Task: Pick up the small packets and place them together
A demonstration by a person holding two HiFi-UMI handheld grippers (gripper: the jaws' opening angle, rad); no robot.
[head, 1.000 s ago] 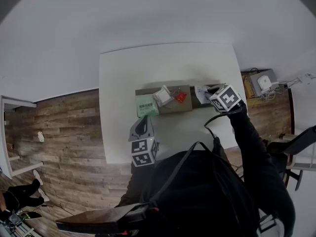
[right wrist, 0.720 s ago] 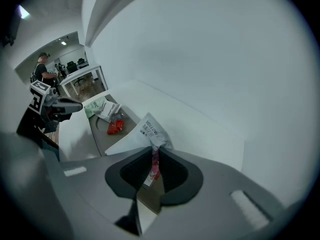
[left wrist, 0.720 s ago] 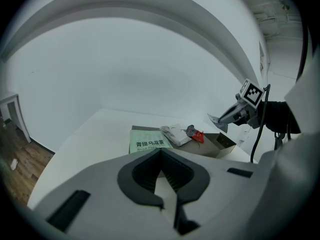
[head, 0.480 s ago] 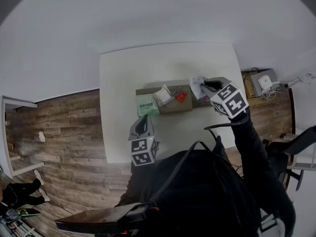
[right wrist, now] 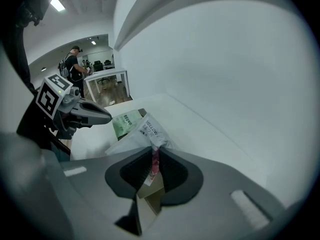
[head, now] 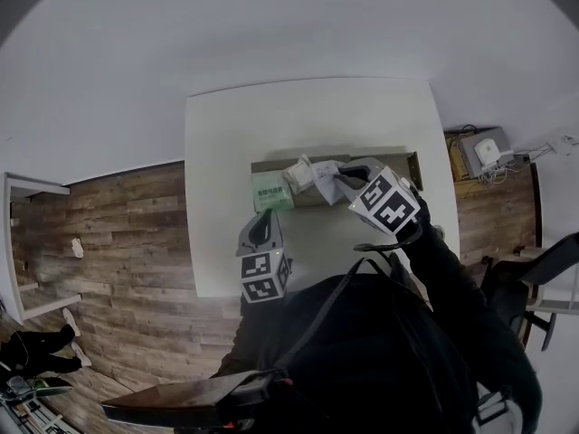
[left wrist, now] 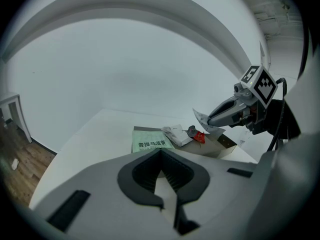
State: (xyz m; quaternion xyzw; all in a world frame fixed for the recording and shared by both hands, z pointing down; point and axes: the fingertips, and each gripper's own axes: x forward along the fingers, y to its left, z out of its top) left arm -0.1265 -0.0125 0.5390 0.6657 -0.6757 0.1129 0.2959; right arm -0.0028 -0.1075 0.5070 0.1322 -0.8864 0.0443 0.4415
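Fingers of the right gripper [right wrist: 152,154] are clamping a thin white packet [right wrist: 149,129] by one edge. It is hanging in the air above the cardboard tray [head: 412,165] on the table [head: 226,143], close to the other packets. At the tray's left end a green packet [head: 270,193], a crumpled white packet [head: 297,174] and a red packet [left wrist: 199,137] are lying near one another. The left gripper [left wrist: 160,153] is hovering near the green packet with its fingers pressed together on nothing. To my eye the carrying step is under way. Next, the held packet needs lowering beside that group and the fingers need opening, gently, so the light packet is not sticking to a finger or sliding off.
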